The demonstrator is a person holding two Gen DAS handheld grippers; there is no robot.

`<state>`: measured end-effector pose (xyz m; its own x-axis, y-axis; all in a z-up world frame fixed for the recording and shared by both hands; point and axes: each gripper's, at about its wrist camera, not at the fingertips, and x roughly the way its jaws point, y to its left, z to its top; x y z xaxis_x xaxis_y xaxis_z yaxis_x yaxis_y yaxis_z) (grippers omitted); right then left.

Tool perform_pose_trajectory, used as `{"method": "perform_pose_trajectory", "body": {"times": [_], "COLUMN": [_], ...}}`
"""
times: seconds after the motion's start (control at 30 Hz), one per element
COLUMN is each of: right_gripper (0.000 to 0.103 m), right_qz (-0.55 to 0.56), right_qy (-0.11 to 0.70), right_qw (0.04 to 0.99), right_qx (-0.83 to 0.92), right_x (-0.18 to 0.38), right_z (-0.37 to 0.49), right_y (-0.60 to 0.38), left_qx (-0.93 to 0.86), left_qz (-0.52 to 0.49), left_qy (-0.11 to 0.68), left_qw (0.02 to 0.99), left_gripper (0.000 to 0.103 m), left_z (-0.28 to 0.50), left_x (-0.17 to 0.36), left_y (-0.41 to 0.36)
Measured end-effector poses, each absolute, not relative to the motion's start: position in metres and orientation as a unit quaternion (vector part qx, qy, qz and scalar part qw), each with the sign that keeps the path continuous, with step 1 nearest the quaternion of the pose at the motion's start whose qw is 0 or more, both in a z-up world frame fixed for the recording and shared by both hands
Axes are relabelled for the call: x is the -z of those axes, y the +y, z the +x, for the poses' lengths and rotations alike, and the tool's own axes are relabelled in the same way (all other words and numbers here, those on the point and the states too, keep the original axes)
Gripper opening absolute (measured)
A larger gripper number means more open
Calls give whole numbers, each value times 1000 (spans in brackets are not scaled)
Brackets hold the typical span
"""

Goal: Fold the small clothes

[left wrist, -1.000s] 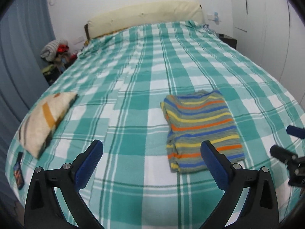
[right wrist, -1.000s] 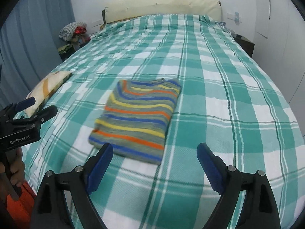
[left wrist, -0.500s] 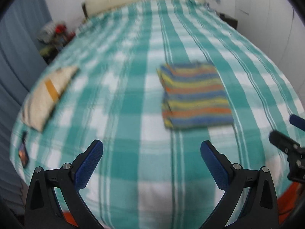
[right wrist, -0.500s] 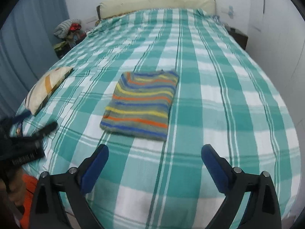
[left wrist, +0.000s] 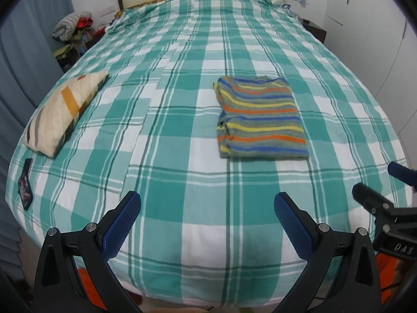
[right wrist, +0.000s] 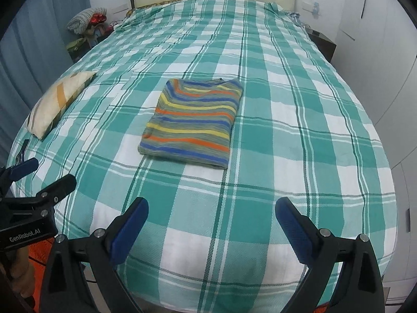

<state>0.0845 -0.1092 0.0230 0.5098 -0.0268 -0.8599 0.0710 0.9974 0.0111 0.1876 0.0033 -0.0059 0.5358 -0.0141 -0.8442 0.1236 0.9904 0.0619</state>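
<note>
- The striped shirt (left wrist: pixel 260 117) (right wrist: pixel 191 120) lies folded into a rectangle on the bed (left wrist: pixel 182 182) (right wrist: pixel 299 143), right of centre in the left wrist view and just left of centre in the right wrist view.
- The left hand-held gripper (left wrist: pixel 207 221) is released, its blue pads spread wide at the bottom of the frame over the bed's near edge, holding nothing.
- The right hand-held gripper (right wrist: pixel 211 224) is likewise released and empty, well short of the shirt.
- A cream pillow (left wrist: pixel 62 112) (right wrist: pixel 58 100) with an orange stripe lies at the bed's left edge.
- A small dark card (left wrist: pixel 24 184) lies below the pillow, at the lower left.
</note>
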Motion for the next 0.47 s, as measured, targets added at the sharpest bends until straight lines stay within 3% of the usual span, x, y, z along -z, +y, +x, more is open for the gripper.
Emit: {"method": "perform_pose_trajectory", "body": {"times": [0.47], "right_gripper": [97], "right_qz": [5], "right_qy": [478], "right_qw": [877], "right_qx": [46], "right_x": [-34], "right_z": [77], "right_y": [-109], "left_qx": [65], "left_qz": [40], "left_qy": [462], "left_qw": [883], "left_gripper": [102], "left_z": [181], "left_x": [-3], "left_y": [2]}}
